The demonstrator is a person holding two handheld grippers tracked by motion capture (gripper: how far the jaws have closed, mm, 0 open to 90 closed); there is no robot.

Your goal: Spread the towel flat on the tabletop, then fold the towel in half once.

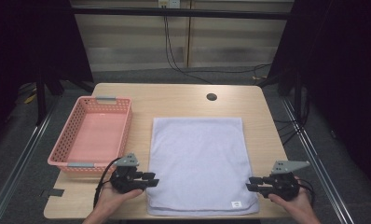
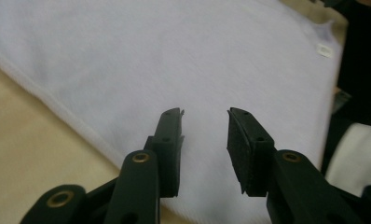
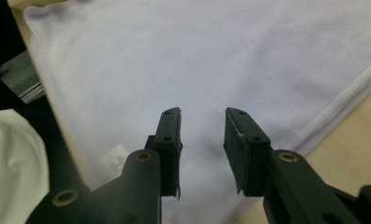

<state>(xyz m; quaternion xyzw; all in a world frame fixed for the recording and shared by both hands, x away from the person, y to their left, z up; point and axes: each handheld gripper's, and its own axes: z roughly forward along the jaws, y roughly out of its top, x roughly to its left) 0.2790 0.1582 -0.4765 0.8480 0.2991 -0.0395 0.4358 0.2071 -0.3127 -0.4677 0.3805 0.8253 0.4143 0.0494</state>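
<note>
A pale lavender towel (image 1: 200,158) lies folded flat on the wooden table (image 1: 174,98), with a small white label (image 1: 236,204) near its front right corner. My left gripper (image 1: 153,179) sits at the towel's front left edge and points right, onto the cloth. In the left gripper view its jaws (image 2: 204,114) stand apart over the towel (image 2: 174,56) with nothing between them. My right gripper (image 1: 250,183) is at the front right edge, pointing left. Its jaws (image 3: 202,112) are likewise parted above the towel (image 3: 197,56), nothing gripped.
A pink plastic basket (image 1: 65,135) stands empty at the table's left, just behind my left hand. A round cable hole (image 1: 211,97) is at the back of the table. Bare wood (image 2: 25,154) borders the towel on both sides. Dark floor surrounds the table.
</note>
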